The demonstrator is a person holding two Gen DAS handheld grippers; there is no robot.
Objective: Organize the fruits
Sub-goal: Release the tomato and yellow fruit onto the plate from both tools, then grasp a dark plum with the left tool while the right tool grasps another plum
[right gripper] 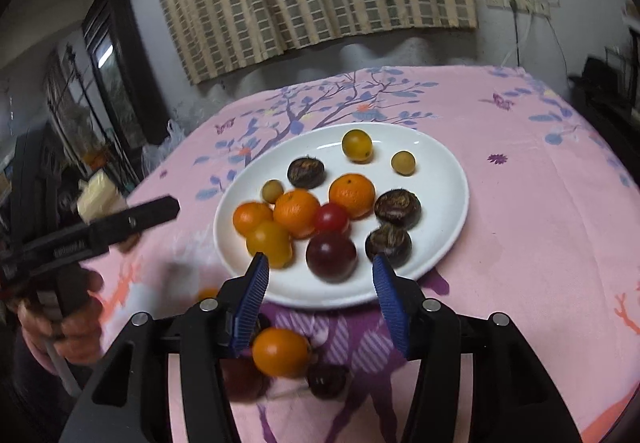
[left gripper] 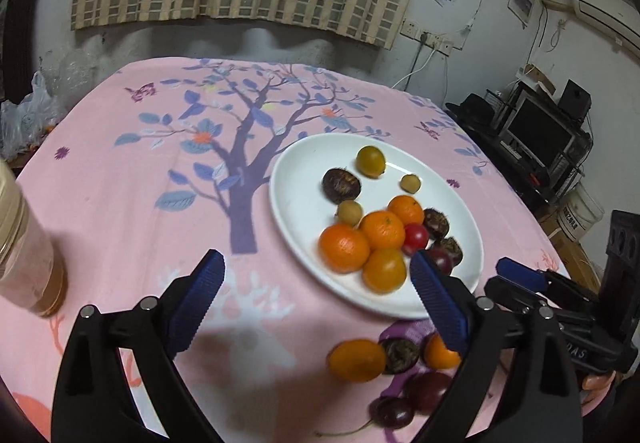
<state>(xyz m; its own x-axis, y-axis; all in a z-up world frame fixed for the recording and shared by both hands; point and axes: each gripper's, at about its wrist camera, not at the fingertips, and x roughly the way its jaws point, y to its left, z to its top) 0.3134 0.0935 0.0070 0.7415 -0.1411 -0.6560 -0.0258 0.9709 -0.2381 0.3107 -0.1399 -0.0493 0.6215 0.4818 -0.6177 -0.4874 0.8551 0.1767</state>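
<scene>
The white plate [right gripper: 448, 179] of fruit lies mid-bench, its long axis running left to right. Both tools, left tool [left gripper: 316, 299] and right tool [right gripper: 318, 295], stand spread, pinching nothing. Only the left view shows the jar [left gripper: 24, 243]; the loose orange fruit [right gripper: 280, 351] lies near the plate's near rim.

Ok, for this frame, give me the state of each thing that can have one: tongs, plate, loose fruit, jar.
Left tongs: open, nothing between them.
Right tongs: open, nothing gripped.
White plate: on the tablecloth, loaded with fruit.
Loose fruit: on the cloth in front of the plate, not yet plated.
Jar: upright at the table's left edge.
</scene>
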